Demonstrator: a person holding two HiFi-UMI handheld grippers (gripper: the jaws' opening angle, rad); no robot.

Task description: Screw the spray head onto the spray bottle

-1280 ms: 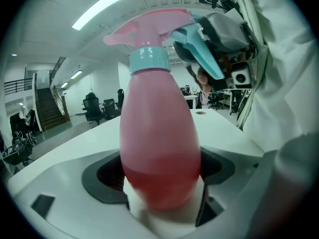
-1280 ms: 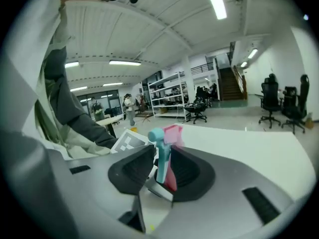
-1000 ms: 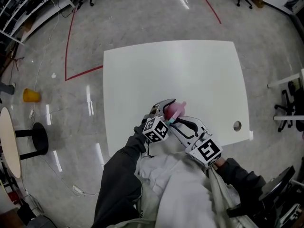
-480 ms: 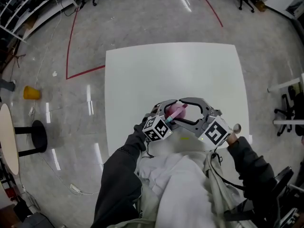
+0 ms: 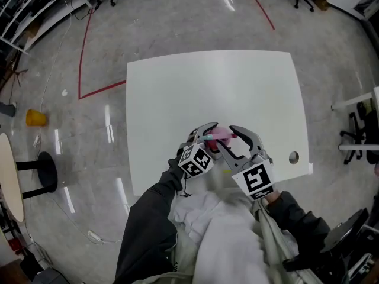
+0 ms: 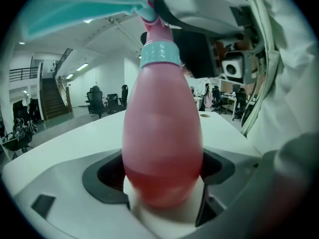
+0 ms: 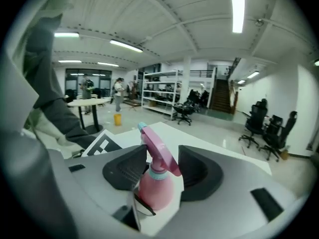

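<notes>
A pink spray bottle (image 5: 220,135) with a teal collar (image 6: 159,54) and a pink spray head (image 7: 159,151) on its neck is held low over the near part of the white table (image 5: 219,81). My left gripper (image 5: 207,132) is shut on the bottle's body (image 6: 162,133), its dark pads (image 6: 102,176) on both sides. My right gripper (image 5: 230,136) reaches in from the right. Its jaws are closing around the spray head and collar, and a gap still shows beside the right pad (image 7: 199,176).
The table has a round hole (image 5: 294,157) near its right front corner. On the floor at left are a yellow cup (image 5: 35,118), a black stool (image 5: 47,170) and a round table edge. Red tape lines and office chairs lie beyond the table.
The right gripper swung out to the right with its jaws wide, then came back around the spray head with the jaws narrower. The left gripper and bottle hardly moved.
</notes>
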